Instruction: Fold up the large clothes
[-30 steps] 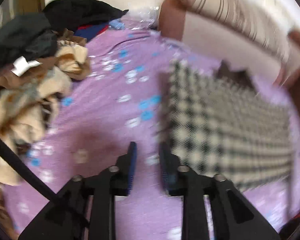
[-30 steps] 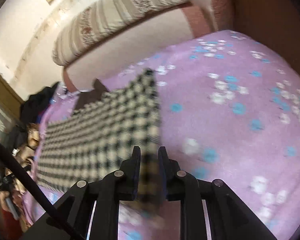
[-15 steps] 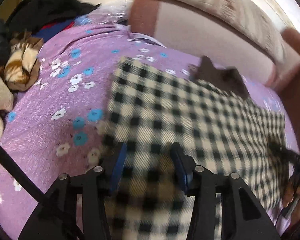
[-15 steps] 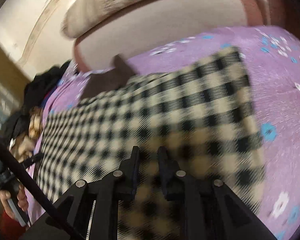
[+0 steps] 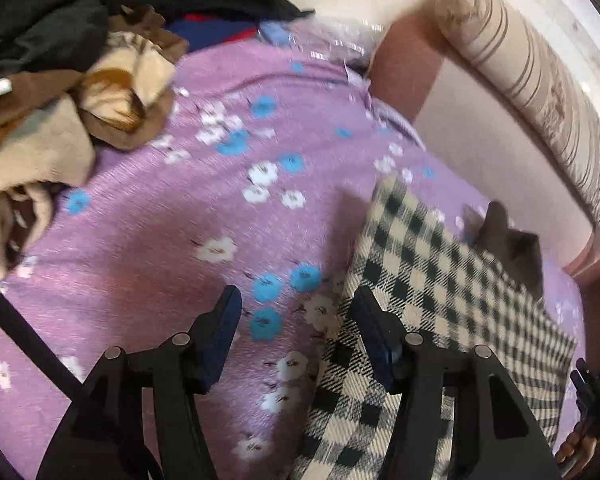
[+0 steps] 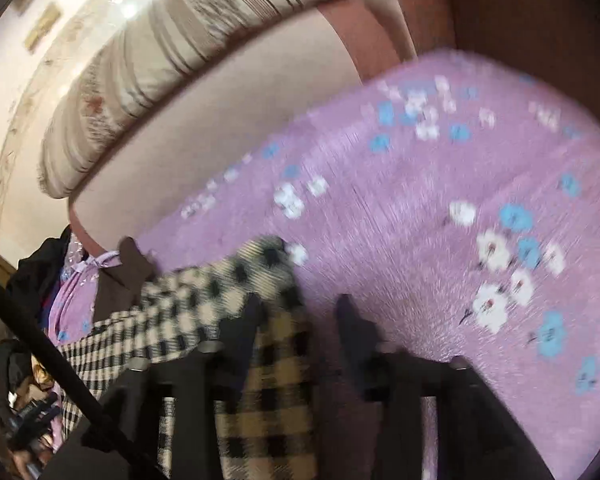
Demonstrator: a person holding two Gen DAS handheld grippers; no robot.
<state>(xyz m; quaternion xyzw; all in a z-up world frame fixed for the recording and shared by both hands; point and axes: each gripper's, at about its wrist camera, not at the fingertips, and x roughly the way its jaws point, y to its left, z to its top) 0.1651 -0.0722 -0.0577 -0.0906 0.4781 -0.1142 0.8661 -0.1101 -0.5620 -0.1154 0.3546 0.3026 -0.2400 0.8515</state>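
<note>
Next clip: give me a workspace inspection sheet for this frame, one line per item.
Surface: purple floral bedspread.
Job's things: black-and-cream checked garment lying flat, brown collar at its far edge.
Clutter: heap of clothes at far left.
Grippers: left tool open, right finger over the garment's edge; right tool open, garment's corner between its fingers, blurred.
Cables: black cable beside left tool.
Surroundings: padded headboard, striped bolster.

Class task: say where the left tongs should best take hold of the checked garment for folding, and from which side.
Probably the checked garment by its near left corner, from its left: that edge lies flat on the bedspread beside the open left tongs.
</note>
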